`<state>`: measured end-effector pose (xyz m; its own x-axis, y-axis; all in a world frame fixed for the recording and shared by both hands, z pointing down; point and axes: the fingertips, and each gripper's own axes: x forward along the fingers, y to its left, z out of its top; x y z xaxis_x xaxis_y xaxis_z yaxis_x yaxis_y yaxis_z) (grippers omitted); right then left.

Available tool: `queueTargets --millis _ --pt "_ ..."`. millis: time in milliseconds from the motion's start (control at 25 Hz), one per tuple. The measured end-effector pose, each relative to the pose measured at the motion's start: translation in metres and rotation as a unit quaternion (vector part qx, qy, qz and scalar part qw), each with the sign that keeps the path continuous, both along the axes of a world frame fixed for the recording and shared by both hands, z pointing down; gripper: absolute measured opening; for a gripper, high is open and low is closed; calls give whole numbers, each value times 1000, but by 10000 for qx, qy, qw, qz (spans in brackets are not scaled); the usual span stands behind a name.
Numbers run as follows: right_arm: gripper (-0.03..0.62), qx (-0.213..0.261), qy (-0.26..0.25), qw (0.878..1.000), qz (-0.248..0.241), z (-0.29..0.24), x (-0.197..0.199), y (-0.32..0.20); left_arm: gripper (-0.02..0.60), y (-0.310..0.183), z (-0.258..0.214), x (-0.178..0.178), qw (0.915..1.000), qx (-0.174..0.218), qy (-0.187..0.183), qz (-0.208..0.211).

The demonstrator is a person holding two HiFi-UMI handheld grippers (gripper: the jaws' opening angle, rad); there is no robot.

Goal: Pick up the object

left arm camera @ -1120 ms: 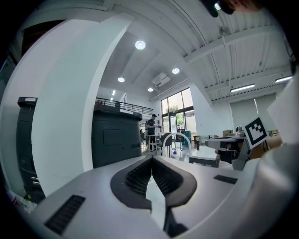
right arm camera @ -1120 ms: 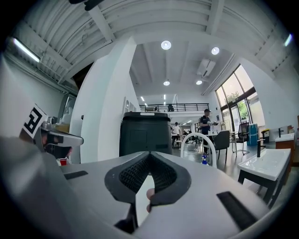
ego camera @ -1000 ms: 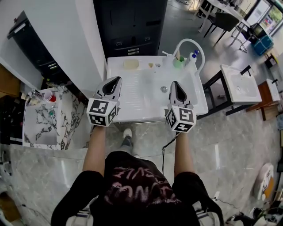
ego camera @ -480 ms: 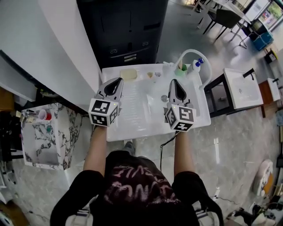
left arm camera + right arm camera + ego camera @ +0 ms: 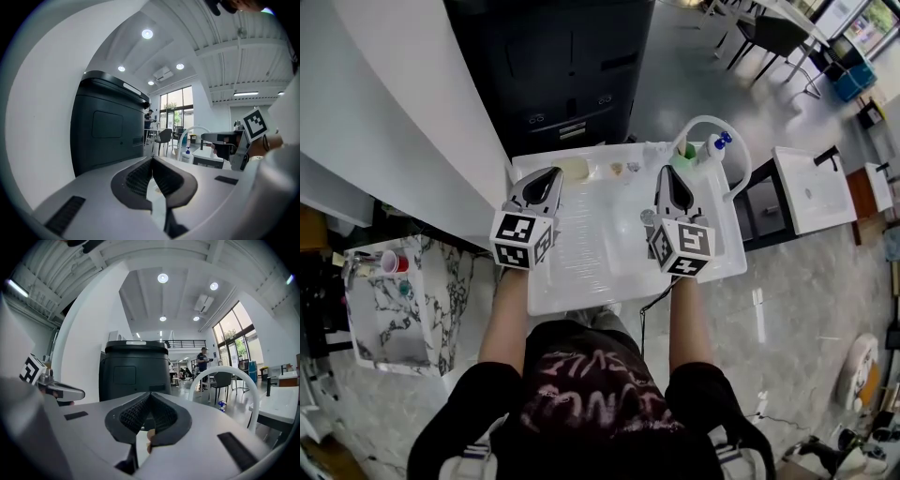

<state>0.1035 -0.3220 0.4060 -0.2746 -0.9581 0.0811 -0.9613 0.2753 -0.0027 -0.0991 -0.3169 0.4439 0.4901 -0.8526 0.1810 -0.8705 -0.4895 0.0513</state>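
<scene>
Pickup not started. Left gripper (image 5: 549, 174) and right gripper (image 5: 668, 174) both have fingers shut with nothing held, hovering over the white worktop (image 5: 581, 272). Likely target, can't confirm: pale yellow block (image 5: 574, 167) at the far edge, just ahead of the left gripper. Versus the earlier frame, the person has stepped closer and the worktop is now under both grippers.

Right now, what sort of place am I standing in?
Probably an open-plan office or lab space, not a home kitchen: a freestanding white sink unit with a curved faucet, a big dark machine behind it, and a chair by tall windows.
</scene>
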Motion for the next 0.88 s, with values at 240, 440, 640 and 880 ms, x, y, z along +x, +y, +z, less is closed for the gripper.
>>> queueTargets --millis 240,440,640,880 --pt "14 -16 -53 9998 -192 -7 2 -13 17 -15 -13 7 9999 59 -15 -128" --pt "14 -24 -29 9995 -314 -4 5 -27 17 -25 -13 19 9998 54 -103 -166" --pt "14 10 -45 9996 -293 -2 13 -36 17 -36 -13 26 9997 58 -128 -185" --pt "14 -55 59 9995 -298 2 23 -42 17 -45 -2 38 9998 -74 -173 -66"
